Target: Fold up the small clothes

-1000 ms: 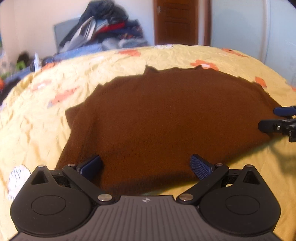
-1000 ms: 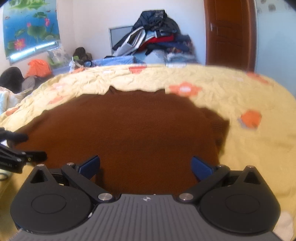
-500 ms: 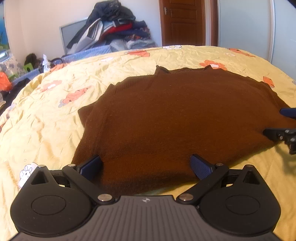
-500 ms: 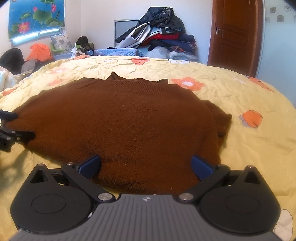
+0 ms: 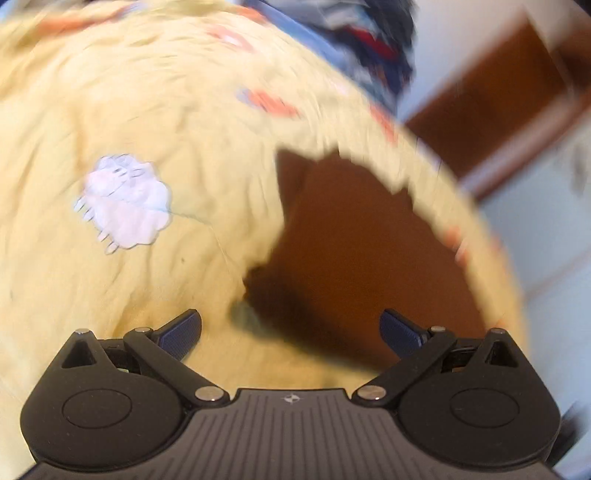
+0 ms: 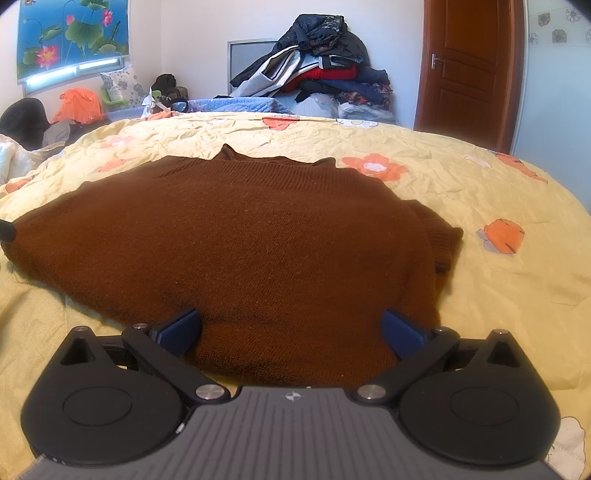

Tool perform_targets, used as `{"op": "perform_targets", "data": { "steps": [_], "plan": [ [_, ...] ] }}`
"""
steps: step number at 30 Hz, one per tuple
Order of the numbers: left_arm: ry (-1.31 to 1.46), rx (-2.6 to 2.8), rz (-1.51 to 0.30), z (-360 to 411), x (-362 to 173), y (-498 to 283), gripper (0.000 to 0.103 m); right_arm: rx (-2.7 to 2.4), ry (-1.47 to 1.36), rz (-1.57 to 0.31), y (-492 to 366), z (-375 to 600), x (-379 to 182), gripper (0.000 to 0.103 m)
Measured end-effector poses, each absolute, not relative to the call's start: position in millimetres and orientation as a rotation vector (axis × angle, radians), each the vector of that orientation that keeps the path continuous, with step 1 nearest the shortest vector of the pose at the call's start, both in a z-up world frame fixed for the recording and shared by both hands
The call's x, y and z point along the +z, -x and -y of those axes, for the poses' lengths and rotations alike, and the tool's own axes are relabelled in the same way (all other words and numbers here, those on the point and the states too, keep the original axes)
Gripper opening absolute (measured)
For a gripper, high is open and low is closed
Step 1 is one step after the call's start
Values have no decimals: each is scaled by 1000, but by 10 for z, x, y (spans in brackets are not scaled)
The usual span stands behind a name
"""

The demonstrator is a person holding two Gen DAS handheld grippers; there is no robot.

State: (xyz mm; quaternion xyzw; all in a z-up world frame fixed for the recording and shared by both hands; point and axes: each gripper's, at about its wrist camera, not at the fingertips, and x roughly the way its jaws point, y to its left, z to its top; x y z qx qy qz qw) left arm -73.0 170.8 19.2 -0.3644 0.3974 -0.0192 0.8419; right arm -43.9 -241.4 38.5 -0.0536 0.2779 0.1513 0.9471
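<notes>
A brown knit sweater [image 6: 258,243] lies flat on the yellow flowered bedspread [image 6: 480,192], neckline toward the far side. My right gripper [image 6: 291,330] is open and low over the sweater's near hem, with the fabric lying between its blue pads [image 6: 177,330]. The left wrist view is blurred and tilted: the sweater [image 5: 362,251] fills the right half, and my left gripper [image 5: 291,330] is open at the sweater's left corner, holding nothing. A dark tip of the left gripper [image 6: 6,229] shows at the left edge of the right wrist view.
A pile of clothes [image 6: 317,77] sits past the far side of the bed, beside a brown door [image 6: 469,70]. Bags and cushions [image 6: 77,107] lie at the back left under a lotus picture [image 6: 74,33]. A white flower print [image 5: 125,203] marks the bedspread left of the sweater.
My left gripper has swung sharply left and tilted, so its view now faces the sweater's left edge and blurs. My right gripper has dropped lower onto the near hem.
</notes>
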Motion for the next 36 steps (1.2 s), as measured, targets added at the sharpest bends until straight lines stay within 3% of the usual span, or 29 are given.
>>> {"op": "perform_targets", "data": {
  "steps": [4,10,11,12,13,15,16,21,26,31,36],
  "plan": [
    [1085,-114,-804,-1836,53,671,103,309,106,-565,443,2407,386,103],
    [950,-38,-845,-1538,81,455,100,313,88,-561,467,2413,398,103],
    [886,-8,-847,-1484,117,427,95,315,84,-560,467,2418,400,103],
    [816,32,-852,-1421,157,398,78,317,78,-560,466,2421,404,103],
    [741,69,-868,-1355,191,355,48,319,72,-559,467,2428,402,103],
    [609,125,-905,-1248,230,279,28,326,54,-556,468,2457,401,103],
    [592,136,-909,-1245,244,307,25,331,41,-554,465,2476,401,103],
    [338,151,-837,-744,657,195,21,395,-164,-511,478,2771,418,103],
    [-93,-126,-640,627,1091,248,21,468,-608,-497,477,3366,473,103],
    [-397,-379,-653,1587,581,463,21,418,-780,-463,356,3860,650,103],
    [-488,-371,-645,1708,364,536,21,499,-806,-536,89,3956,753,103]
  ]
}}
